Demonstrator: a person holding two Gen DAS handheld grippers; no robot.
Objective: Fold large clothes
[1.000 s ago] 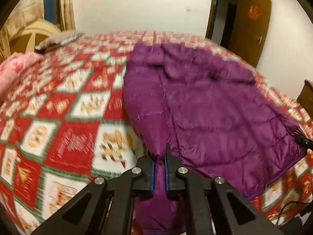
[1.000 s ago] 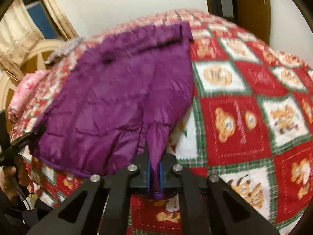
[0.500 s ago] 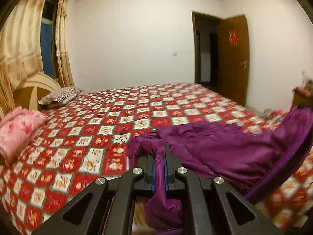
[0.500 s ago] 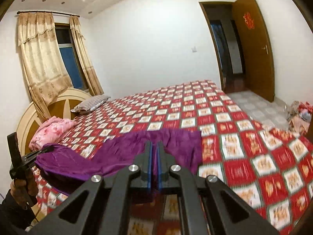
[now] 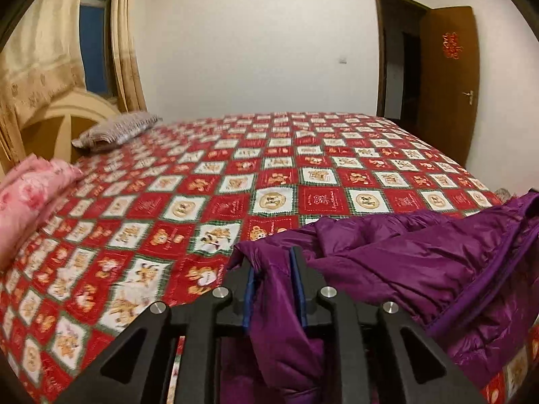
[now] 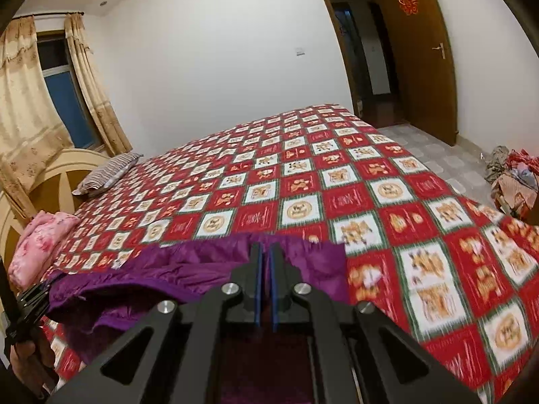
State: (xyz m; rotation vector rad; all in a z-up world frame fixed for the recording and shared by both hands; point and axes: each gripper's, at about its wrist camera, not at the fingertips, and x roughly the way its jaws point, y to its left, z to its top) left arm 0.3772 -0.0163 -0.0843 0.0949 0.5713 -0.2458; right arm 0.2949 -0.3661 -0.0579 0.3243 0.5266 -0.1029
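Note:
A purple padded jacket point(image 5: 421, 262) lies bunched at the near edge of the bed. In the left wrist view my left gripper point(image 5: 272, 262) has its jaws a little apart with a fold of the jacket between the blue pads. In the right wrist view my right gripper point(image 6: 265, 259) has its pads nearly together over the jacket's edge point(image 6: 188, 262); the fabric between them is hidden. The left gripper also shows at the left edge of the right wrist view point(image 6: 30, 303).
The bed has a red, white and green patchwork cover point(image 5: 276, 175). A pink folded quilt point(image 5: 30, 195) and a striped pillow point(image 5: 114, 129) lie by the headboard. An open wooden door point(image 6: 414, 54) and a pile of things on the floor point(image 6: 515, 181) are at the right.
Both grippers lifted the jacket's near edge and carried it over; the jacket went from spread flat to bunched near the bed's edge. The left jaws have opened wider than before.

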